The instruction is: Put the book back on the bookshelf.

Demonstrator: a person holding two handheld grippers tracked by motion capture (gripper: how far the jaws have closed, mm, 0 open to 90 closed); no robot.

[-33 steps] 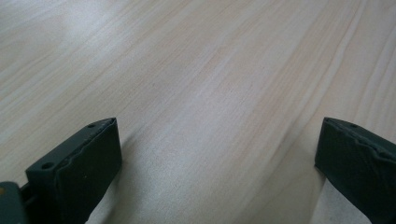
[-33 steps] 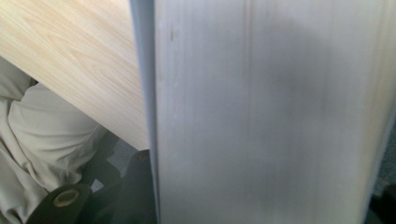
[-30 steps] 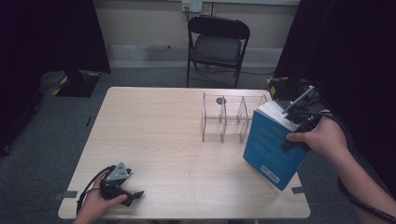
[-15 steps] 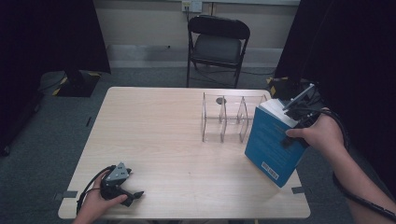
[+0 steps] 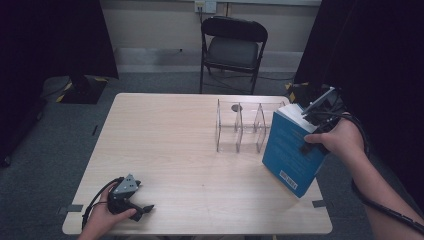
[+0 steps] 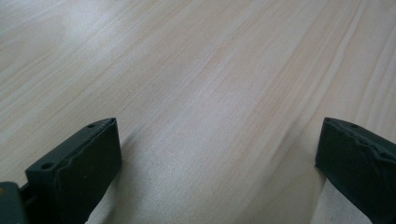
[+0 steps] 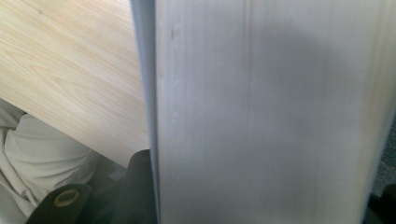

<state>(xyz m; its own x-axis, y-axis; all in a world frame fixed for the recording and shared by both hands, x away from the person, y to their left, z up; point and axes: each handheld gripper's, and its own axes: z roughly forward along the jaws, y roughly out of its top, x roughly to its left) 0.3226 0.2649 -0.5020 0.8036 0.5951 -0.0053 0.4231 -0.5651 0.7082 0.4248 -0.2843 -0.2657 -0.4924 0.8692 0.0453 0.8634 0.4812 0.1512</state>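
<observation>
Left gripper (image 5: pixel 142 208): jaws spread wide apart, nothing between them; the left gripper view shows bare pale wood-grain table (image 6: pixel 210 84) between the two black pads. It rests low at the table's near left corner, held by the left hand (image 5: pixel 102 220).

Right gripper (image 5: pixel 311 131): jaws clamped on the thick blue-covered book (image 5: pixel 292 150), gripping across its white page block (image 7: pixel 261 112) near the top edge. Right hand (image 5: pixel 337 140) is behind the book. Book stands tilted at the table's right edge, lower corner near the tabletop; contact cannot be told.

Clear acrylic divider rack (image 5: pixel 242 127) stands just left of the book. Black folding chair (image 5: pixel 232 47) beyond the table's far side.
</observation>
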